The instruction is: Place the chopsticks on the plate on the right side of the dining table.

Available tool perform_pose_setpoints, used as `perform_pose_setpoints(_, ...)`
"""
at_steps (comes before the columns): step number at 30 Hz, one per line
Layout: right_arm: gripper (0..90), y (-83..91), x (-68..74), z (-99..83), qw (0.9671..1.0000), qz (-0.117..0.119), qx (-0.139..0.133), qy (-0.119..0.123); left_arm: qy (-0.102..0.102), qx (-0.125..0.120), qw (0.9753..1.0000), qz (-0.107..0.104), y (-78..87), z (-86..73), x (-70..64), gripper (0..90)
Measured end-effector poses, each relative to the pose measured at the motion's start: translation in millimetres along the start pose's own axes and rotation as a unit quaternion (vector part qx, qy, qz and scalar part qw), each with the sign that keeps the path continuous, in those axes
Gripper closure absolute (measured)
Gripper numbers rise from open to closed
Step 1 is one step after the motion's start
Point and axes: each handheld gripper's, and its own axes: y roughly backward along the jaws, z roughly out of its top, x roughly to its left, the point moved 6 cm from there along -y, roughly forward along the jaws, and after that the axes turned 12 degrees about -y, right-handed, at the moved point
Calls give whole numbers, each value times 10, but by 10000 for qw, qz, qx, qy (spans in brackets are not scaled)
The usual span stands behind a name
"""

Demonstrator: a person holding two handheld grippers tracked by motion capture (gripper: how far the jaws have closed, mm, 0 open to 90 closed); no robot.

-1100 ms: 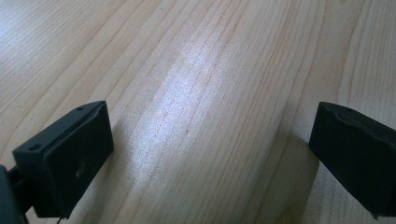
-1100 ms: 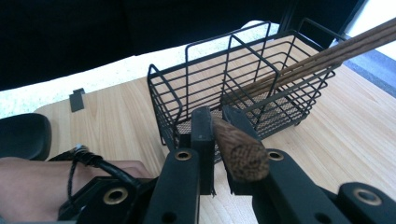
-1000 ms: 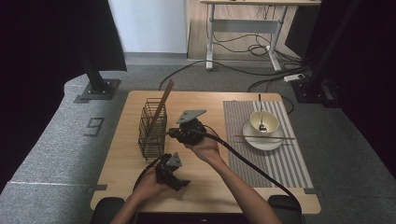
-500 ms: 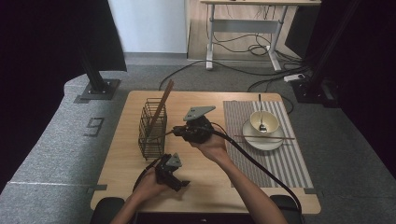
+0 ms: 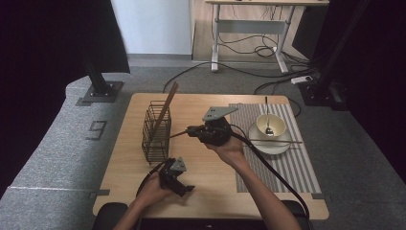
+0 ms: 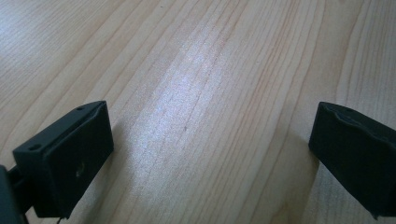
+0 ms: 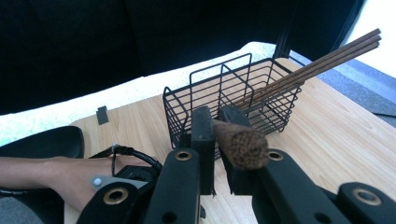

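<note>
From the high view, my right hand-held gripper (image 5: 190, 130) hovers over the middle of the table (image 5: 210, 172), pointing toward the left edge. Its jaws are clenched on a brown chopstick (image 5: 178, 133), whose thin end reaches out to the wire basket (image 5: 156, 134) — whether the tip touches the wires I cannot tell. The basket stands near the left edge, with more chopsticks (image 5: 166, 108) leaning out of it toward the far edge. On the right half lies a striped mat (image 5: 292, 165); a plate (image 5: 271, 145) sits on it near the far right corner, carrying a bowl (image 5: 275, 123) with a spoon (image 5: 267, 117) standing in it, and a single chopstick (image 5: 268, 140) lies across the plate's near side. My left hand-held gripper (image 5: 184, 189) rests low near the table's near edge, left of centre.

In the left gripper view, my left hand-held gripper (image 6: 205, 154) is released: the two black jaws stand wide apart, with bare wood grain of the table (image 6: 196, 74) between them and nothing held.

In the right gripper view, my right hand-held gripper (image 7: 217, 123) grips the chopstick (image 7: 240, 144) between its jaws, the thick butt end sticking back toward the camera. Just beyond the jaws stands the wire basket (image 7: 196, 100) — divided into compartments — with the bundle of chopsticks (image 7: 322, 58) slanting up out of its far end. My left hand (image 7: 81, 179) lies on the table at the lower left, near the basket's near side.
</note>
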Motion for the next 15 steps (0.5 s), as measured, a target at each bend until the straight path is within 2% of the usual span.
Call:
perform_pose_setpoints(7,825,202,-22,28,10000,5,-84,-3,1,-3,10000,-2,0,0,1,0)
perform_pose_setpoints(15,825,432,-20,14,9999,-122,-47,107,1,-4,10000,1,0,-1,1,0)
